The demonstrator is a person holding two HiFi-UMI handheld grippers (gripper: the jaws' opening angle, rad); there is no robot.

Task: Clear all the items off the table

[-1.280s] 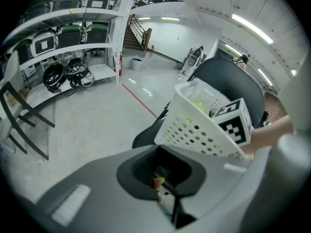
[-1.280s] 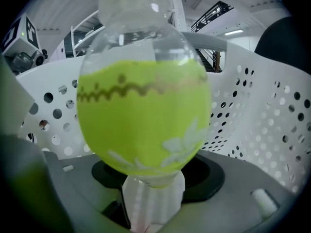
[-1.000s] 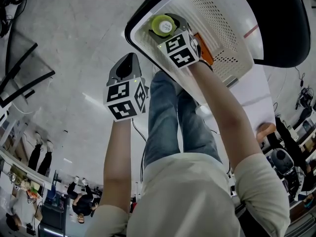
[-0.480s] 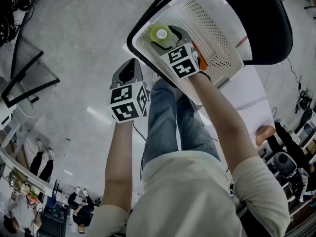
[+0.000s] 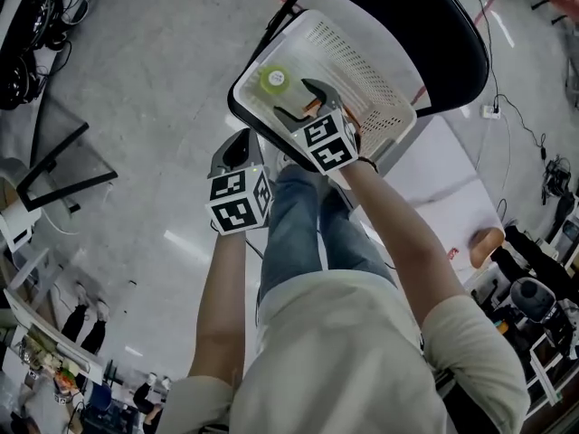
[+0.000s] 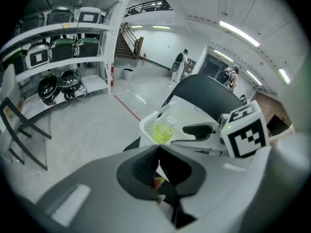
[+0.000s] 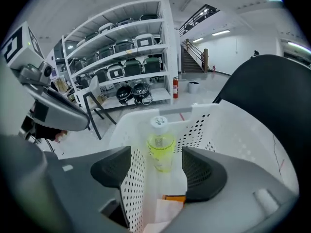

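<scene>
Right claw [image 5: 302,103] spread over the basket [image 7: 214,130] — 1 bottle [image 7: 160,149] just beyond it; left claw [image 6: 158,149] pressed together.

White perforated basket [image 5: 380,98] sits on black chair seat [image 5: 452,52], and the chair stands on the grey floor [image 5: 154,89]. In the basket: bottle [image 5: 274,80] of yellow-green liquid at the far end wall, orange-edged packet [image 7: 171,198] at the near end. White surface [image 5: 443,188] beside the chair.

Matt plastic basket [image 5: 360,63], translucent plastic bottle [image 7: 161,150]
</scene>
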